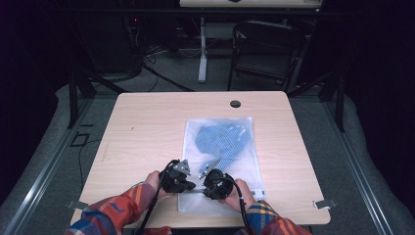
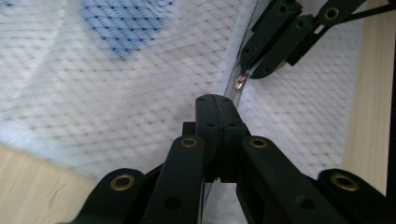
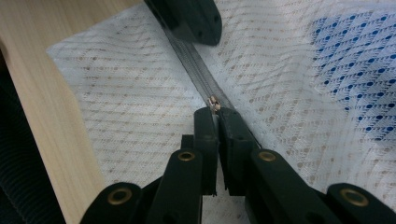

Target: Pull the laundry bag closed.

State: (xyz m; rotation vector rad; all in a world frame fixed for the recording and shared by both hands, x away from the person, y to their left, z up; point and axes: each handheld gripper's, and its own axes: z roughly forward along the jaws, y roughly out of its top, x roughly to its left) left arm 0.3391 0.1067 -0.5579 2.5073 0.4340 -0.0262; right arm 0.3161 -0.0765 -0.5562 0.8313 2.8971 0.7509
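Nearest the table's [image 1: 147,122] front edge: two hands, side by side, each with a claw set low on the near hem of a white mesh bag [image 1: 195,128]. Left claw [image 2: 215,100] clamped tight, jaws pressed flat together on the zipper [image 3: 191,60] band, pinning it down. Right claw [image 3: 215,112] likewise closed narrow, tips pinching the small metal zipper pull [image 3: 214,102], which pokes out just past the jaw ends. Pull sits between the two claws, touching the right one, a short way off from the left.

Zipper runs in a straight line from one claw to the other, along the bag's near hem, crosswise in the high view. Looks shut along the stretch between the claws. So, by judgement: next move must follow that line, right hand drawing the pull, left hand holding as anchor; any tug off the line likely to bunch the mesh.

Farther in: blue garment [image 1: 220,139] inside the bag, well clear of the zipper.
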